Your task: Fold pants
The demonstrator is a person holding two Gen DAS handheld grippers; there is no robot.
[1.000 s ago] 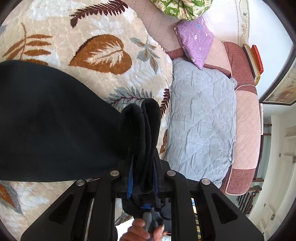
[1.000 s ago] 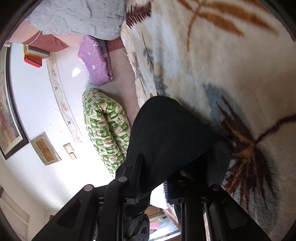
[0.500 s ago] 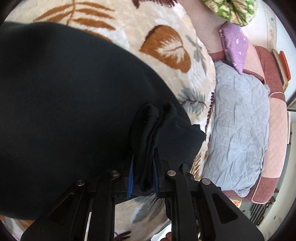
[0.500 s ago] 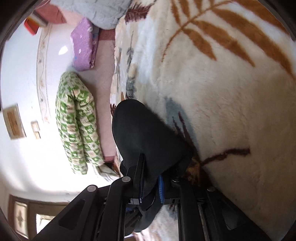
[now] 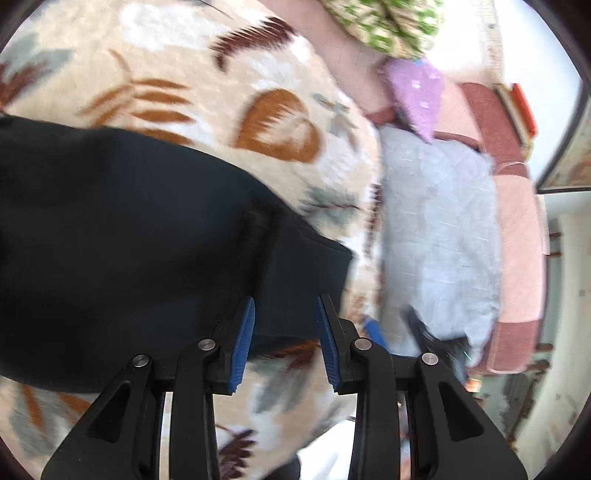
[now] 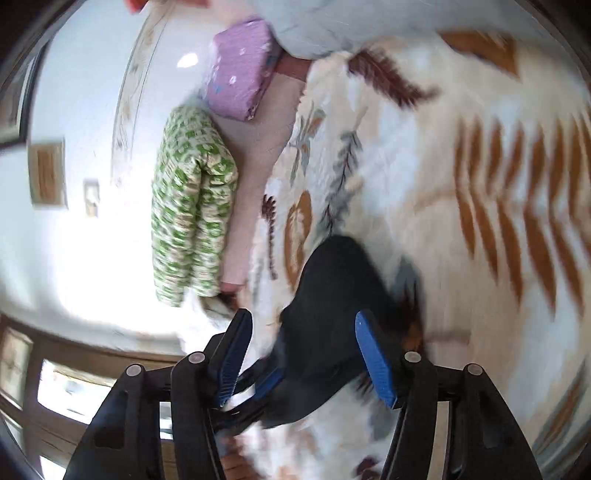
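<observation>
Black pants (image 5: 129, 236) lie folded on the cream leaf-patterned blanket (image 5: 207, 74). Over their near right corner my left gripper (image 5: 286, 299) has its jaws opening. The cloth lies under and between the blue pads (image 5: 243, 332), which stand clear of it. In the right wrist view the pants' end (image 6: 332, 291) sits between the fingers of my right gripper (image 6: 303, 315), whose jaws are also opening, with gaps on both sides. The picture is blurred. The right gripper (image 5: 395, 326) shows as a blur beside the pants' corner in the left wrist view.
A grey quilted pad (image 5: 439, 229) lies right of the blanket on a pink couch (image 5: 521, 236). A purple pillow (image 5: 413, 88) and a green patterned cushion (image 5: 384, 26) sit at the far end. A white wall (image 6: 81, 258) lies beyond.
Both grippers were shut on bunched black cloth; now both have let go and the pants lie flat. The right gripper has lifted and rolled, the left has pulled back a little.
</observation>
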